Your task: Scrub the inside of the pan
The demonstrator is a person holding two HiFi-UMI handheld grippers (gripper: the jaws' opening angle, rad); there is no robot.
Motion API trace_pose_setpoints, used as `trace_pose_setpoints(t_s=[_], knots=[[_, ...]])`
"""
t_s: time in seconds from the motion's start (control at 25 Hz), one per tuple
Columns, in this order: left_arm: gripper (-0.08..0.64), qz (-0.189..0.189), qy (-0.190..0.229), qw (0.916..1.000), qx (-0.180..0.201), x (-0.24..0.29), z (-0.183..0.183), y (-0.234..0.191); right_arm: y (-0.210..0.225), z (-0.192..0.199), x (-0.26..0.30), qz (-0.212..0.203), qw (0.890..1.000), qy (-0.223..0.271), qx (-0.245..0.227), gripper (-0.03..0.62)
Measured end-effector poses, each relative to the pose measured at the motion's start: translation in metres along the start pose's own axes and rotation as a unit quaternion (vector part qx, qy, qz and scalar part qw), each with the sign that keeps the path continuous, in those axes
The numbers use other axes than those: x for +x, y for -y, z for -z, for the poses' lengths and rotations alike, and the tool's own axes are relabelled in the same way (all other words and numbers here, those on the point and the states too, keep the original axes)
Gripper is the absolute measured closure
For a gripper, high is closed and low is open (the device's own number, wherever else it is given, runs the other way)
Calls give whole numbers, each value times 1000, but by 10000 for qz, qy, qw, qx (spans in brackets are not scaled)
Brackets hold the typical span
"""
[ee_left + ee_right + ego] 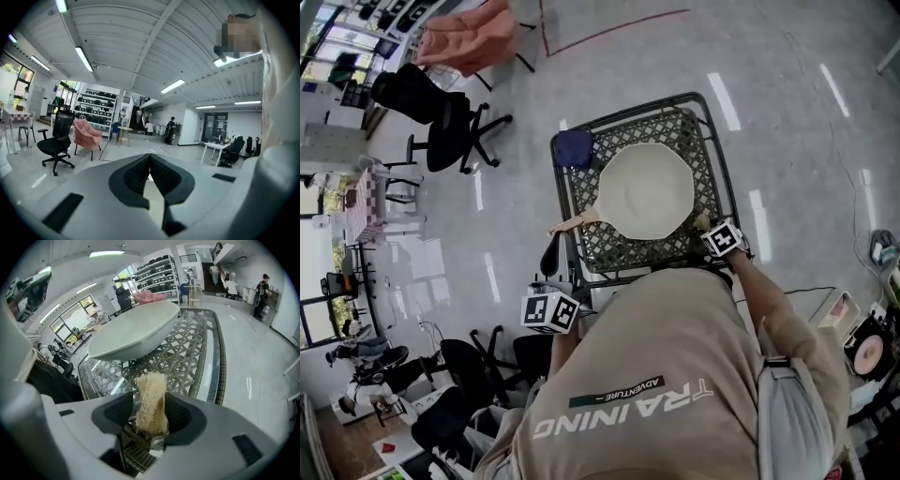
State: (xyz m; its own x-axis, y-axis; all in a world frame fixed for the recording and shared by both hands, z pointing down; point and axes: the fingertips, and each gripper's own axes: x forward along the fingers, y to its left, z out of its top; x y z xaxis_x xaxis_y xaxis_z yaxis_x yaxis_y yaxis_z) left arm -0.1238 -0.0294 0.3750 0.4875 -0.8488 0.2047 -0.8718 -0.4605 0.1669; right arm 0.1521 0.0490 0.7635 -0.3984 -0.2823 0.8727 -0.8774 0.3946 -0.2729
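A cream pan with a wooden handle lies on a wicker table. In the right gripper view the pan sits just beyond the jaws. My right gripper points down at the table's near right edge. It is open, with a pale loofah sponge standing upright between the jaws; a small gap shows on the left side. My left gripper hangs off the table's near left corner, close to the handle. In its own view the left gripper faces the room, shut and empty.
A dark blue cloth lies on the table's far left corner. The table has a raised woven rim. Black office chairs and a pink armchair stand on the floor to the left. The person's torso fills the foreground.
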Motion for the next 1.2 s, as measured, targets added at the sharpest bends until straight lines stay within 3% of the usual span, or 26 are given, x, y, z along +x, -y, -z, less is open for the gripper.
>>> trace_pose_setpoints(t_s=[0.24, 0.4, 0.56, 0.68, 0.8, 0.96, 1.2], knots=[[541, 212, 120, 9997, -65, 2, 2, -1, -7, 6, -16, 93, 9997, 147, 152, 373], [541, 331, 79, 9991, -236, 0, 17, 0, -8, 2, -31, 230, 9992, 339, 8, 374], [541, 436, 138, 9987, -234, -9, 20, 4, -17, -15, -65, 179, 9961, 860, 118, 389], [541, 504, 122, 9985, -147, -8, 28, 5, -34, -46, -96, -117, 9885, 1505, 58, 467], [541, 583, 92, 9981, -168, -2, 34, -3, -60, -89, -120, -292, 9754, 2144, -409, 533], [541, 713, 49, 9973, -182, 3, 38, -11, -98, -141, -155, -563, 9526, 2862, -859, 568], [541, 1075, 222, 9939, 71, 21, 3, -8, -138, -239, -240, -723, 9011, 4067, -1315, 575]])
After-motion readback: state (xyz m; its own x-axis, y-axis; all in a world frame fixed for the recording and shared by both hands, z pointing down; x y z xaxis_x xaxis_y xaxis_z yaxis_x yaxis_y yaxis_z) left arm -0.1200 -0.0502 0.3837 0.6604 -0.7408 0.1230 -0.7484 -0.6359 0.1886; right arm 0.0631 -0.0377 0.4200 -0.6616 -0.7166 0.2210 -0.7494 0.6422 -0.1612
